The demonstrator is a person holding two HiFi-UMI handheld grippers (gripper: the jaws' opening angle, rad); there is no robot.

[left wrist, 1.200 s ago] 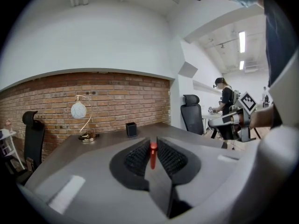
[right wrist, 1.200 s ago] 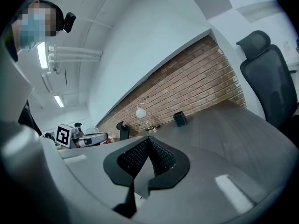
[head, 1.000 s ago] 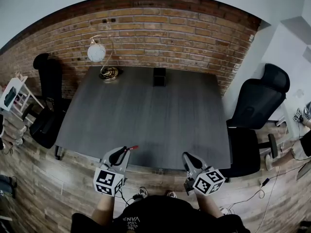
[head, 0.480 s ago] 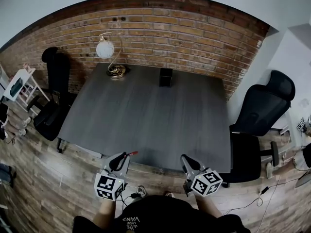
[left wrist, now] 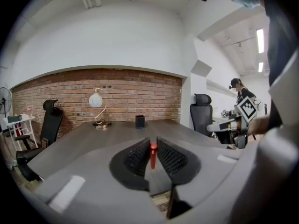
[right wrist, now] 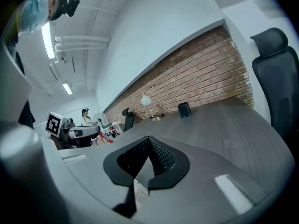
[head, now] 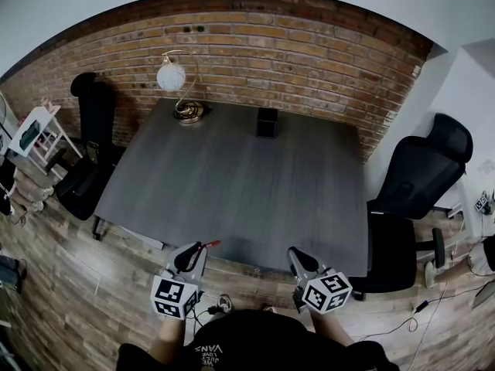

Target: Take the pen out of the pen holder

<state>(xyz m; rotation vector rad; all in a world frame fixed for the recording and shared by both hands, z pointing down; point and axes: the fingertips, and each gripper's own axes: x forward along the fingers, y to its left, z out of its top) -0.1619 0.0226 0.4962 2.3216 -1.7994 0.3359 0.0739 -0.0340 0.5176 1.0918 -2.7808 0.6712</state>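
A red pen (left wrist: 153, 155) stands upright between the pads of my left gripper (left wrist: 153, 148), which is shut on it. From the head view the pen's red tip (head: 210, 244) sticks out past the left gripper (head: 201, 250) at the table's near edge. The black pen holder (head: 267, 122) stands far off at the back of the table near the brick wall; it also shows small as the holder (left wrist: 139, 121) and the holder (right wrist: 184, 109). My right gripper (head: 295, 253) hovers at the near edge, its jaws (right wrist: 149, 141) meeting with nothing between them.
The dark grey table (head: 232, 184) carries a globe lamp (head: 172, 77) at its back left. Black office chairs stand at the right (head: 418, 176) and left (head: 89, 130). A white shelf (head: 35, 134) is at the far left. Another person stands far off.
The left gripper with the pen has drawn slightly back and down toward the near edge. The head view has shifted a little. The right gripper has hardly moved.
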